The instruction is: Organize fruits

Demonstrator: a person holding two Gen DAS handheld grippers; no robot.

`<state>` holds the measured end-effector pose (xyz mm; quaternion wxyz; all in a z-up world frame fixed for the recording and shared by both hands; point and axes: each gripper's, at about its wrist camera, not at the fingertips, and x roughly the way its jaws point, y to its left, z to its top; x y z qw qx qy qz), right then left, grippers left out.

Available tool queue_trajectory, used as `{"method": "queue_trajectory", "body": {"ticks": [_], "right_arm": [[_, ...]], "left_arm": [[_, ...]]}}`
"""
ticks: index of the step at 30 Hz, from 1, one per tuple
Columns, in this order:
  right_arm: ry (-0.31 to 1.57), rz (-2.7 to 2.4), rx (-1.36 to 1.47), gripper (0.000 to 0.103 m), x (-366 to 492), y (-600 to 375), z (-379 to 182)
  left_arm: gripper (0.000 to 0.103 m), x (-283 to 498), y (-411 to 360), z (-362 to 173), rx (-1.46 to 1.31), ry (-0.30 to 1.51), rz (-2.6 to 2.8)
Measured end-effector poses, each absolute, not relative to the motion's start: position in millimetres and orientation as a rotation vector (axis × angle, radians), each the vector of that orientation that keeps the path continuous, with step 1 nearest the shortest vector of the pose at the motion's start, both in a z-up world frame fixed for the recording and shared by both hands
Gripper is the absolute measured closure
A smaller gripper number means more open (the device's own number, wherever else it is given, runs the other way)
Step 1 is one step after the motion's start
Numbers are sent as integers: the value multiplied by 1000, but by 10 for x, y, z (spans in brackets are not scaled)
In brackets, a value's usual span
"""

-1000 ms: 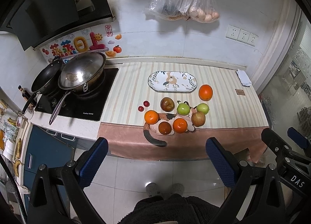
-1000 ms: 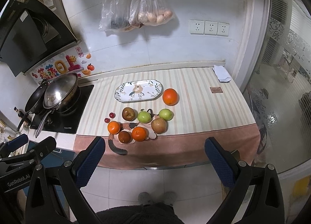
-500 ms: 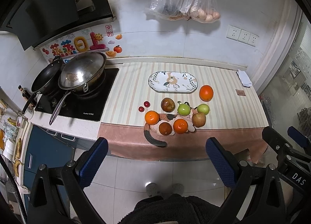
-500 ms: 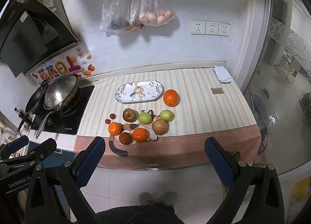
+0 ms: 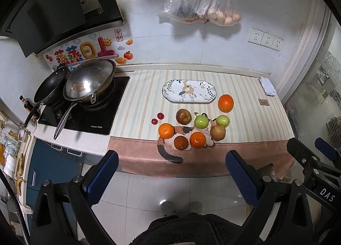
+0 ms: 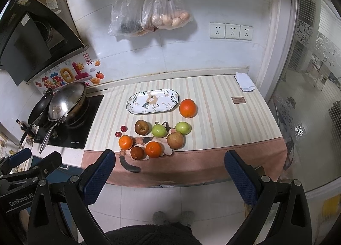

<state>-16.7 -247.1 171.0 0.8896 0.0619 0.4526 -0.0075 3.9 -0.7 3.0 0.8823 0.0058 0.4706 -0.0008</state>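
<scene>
2 grippers, left (image 5: pixel 171 178) and right (image 6: pixel 169 175), are hovering spread and empty, since fruits (image 6: pixel 153 149) are awaiting the plate (image 6: pixel 152 101).

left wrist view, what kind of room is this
Most likely a home kitchen: a steel wok with a glass lid sits on a black cooktop under a black range hood, beside a striped counter with fruit, and clear plastic bags of food hang on the white tiled wall.
</scene>
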Motion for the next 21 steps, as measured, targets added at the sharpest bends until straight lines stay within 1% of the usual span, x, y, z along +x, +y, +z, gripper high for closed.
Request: {"method": "queue_trajectory", "body": {"ticks": [18,21], "right_arm": [[942,-10,135,0,-141,-2470,1714],[942,-12,142,0,-97,-2462,1710]], "left_arm": [[0,94,-15,46,11,987,-5],[0,201,-10,19,14,986,-5]]}}
